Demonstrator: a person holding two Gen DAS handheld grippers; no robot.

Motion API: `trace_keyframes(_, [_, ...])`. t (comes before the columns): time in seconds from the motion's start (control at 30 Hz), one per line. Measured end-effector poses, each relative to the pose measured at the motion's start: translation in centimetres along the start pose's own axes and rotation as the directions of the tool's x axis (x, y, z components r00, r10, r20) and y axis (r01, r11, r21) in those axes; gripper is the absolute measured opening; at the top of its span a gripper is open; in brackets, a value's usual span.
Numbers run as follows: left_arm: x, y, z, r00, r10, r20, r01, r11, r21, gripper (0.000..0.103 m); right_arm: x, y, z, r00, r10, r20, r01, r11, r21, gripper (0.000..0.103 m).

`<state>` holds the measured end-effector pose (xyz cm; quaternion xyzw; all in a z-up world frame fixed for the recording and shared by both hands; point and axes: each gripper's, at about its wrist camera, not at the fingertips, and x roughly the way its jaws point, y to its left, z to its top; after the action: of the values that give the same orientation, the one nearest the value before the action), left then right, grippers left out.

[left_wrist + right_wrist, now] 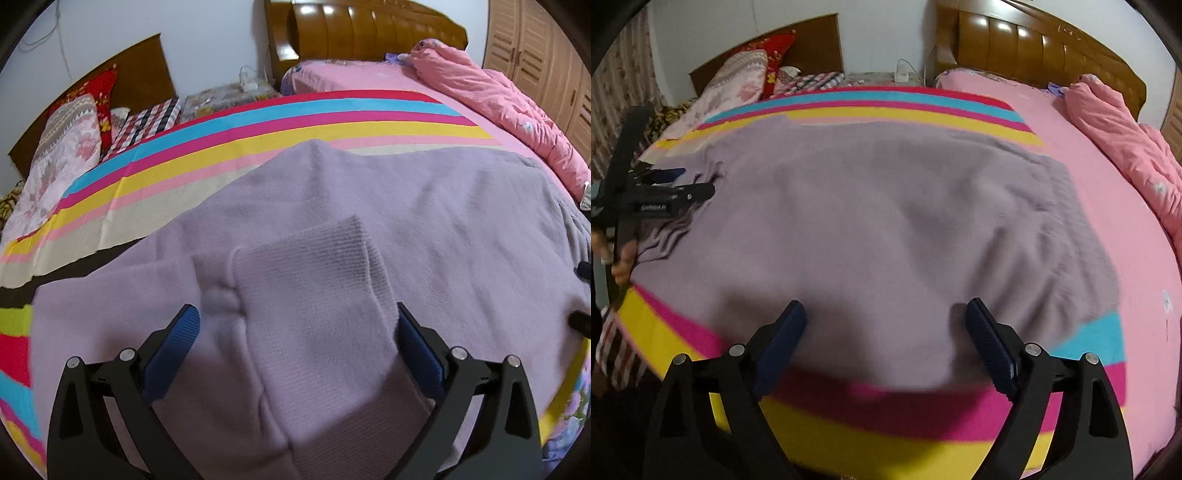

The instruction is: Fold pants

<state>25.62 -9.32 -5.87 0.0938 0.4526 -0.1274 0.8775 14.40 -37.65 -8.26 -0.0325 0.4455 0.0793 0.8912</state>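
Lilac knit pants (871,229) lie on the striped bed (849,439); your left tongs (295,332) straddle the ribbed cuff (314,288) unclenched, your right tongs (882,325) spread, empty.

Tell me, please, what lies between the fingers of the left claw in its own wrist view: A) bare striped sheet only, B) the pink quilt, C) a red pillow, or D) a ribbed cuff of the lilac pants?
D: the left claw stands open around the ribbed cuff of the lilac pants, with the striped sheet lying farther back.
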Motion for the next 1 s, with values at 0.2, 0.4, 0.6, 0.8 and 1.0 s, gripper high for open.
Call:
trace_keyframes(0.2, [-4.1, -9.3, 10.3, 0.949, -0.277, 0.149, 0.248, 0.950, 0.191, 0.101, -2.5, -4.3, 1.5, 0.983, 0.023, 0.181, -0.051, 0.987, 0.151, 0.087])
trace_keyframes(0.4, [6.7, -20.8, 14.0, 0.909, -0.386, -0.159, 0.418, 0.837, 0.354, 0.097, 0.1, -4.9, 2.4, 0.994, -0.061, 0.092, 0.050, 0.991, 0.124, 0.087])
trace_keyframes(0.6, [10.5, -23.2, 16.7, 0.893, -0.424, -0.151, 0.450, 0.837, 0.311, 0.099, 0.5, -5.1, 0.1, 0.989, -0.108, 0.101, 0.103, 0.993, 0.057, 0.088])
trace_keyframes(0.8, [12.0, -23.9, 15.8, 0.901, -0.419, -0.110, 0.430, 0.835, 0.343, 0.102, 0.6, -4.7, -0.2, 0.986, -0.128, 0.111, 0.125, 0.992, 0.032, 0.091])
trace_keyframes(1.0, [9.8, -23.3, 17.3, 0.910, -0.412, -0.052, 0.407, 0.858, 0.315, 0.101, 0.2, -4.6, -0.2, 0.987, -0.111, 0.114, 0.109, 0.994, 0.018, 0.092])
